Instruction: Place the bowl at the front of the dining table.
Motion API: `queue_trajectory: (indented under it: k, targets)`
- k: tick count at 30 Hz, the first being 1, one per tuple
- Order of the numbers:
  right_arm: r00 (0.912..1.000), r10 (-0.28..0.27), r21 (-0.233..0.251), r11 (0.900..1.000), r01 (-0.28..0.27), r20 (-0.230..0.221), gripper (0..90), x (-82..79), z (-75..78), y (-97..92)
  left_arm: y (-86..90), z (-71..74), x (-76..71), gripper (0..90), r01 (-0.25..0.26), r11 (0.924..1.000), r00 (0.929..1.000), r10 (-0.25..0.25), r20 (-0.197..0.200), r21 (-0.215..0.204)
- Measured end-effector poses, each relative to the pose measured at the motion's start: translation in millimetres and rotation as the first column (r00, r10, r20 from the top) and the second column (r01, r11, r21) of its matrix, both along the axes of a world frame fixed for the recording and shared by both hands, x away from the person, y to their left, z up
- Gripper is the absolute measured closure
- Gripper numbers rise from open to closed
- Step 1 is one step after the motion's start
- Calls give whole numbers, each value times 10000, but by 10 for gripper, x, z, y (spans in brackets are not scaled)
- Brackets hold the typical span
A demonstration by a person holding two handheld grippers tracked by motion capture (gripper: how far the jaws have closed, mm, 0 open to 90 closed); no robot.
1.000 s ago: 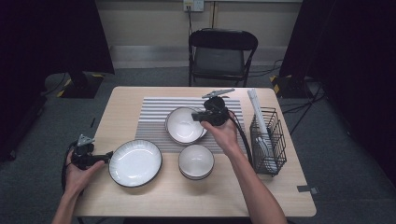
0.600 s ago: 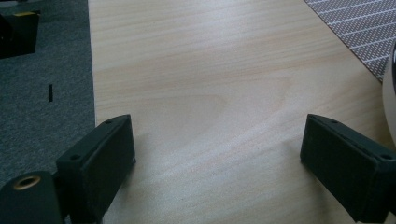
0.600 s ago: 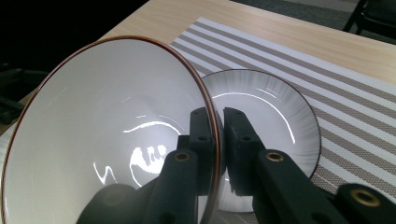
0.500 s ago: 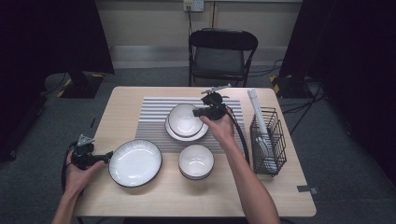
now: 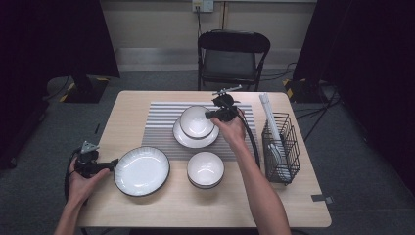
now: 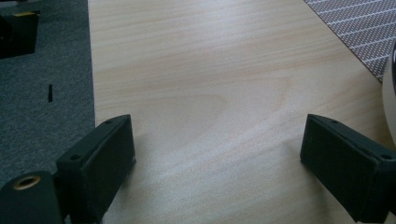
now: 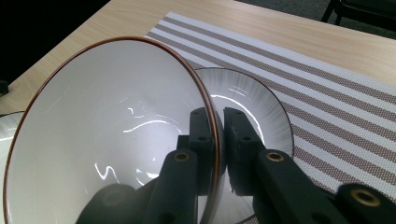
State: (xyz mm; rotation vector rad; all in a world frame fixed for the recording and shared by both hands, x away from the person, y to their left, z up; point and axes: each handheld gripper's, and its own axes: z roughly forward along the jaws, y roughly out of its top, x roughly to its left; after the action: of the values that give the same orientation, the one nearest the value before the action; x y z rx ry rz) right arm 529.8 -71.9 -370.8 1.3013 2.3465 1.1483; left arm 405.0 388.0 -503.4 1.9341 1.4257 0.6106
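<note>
Right hand-held gripper pinching bowl rim — above small plate.

Left hand-held gripper jaws spread wide over bare wooden table.

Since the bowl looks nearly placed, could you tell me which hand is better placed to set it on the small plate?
Right: the right gripper already clamps the bowl rim above the small plate; the left gripper waits open beside the large plate.
</note>
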Motion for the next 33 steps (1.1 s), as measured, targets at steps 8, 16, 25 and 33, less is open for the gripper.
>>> queue_trajectory:
  k: [8,16,25,33]
  targets:
    - [9999,-85,-213,9997,83,-63,824,132,-31,78,2,0,1,94,20,10000,10000,-20,3,-2]
    - [9988,-262,-330,9991,248,-423,823,264,-143,136,5,0,2,94,47,10000,10000,-47,-10,7]
    - [9982,-384,-442,9984,364,-453,823,336,-235,235,8,-1,3,93,84,10000,10000,-84,0,0]
    - [9957,-549,-466,9976,515,-752,823,381,-371,322,7,-1,3,93,83,10000,10000,-83,-3,-1]
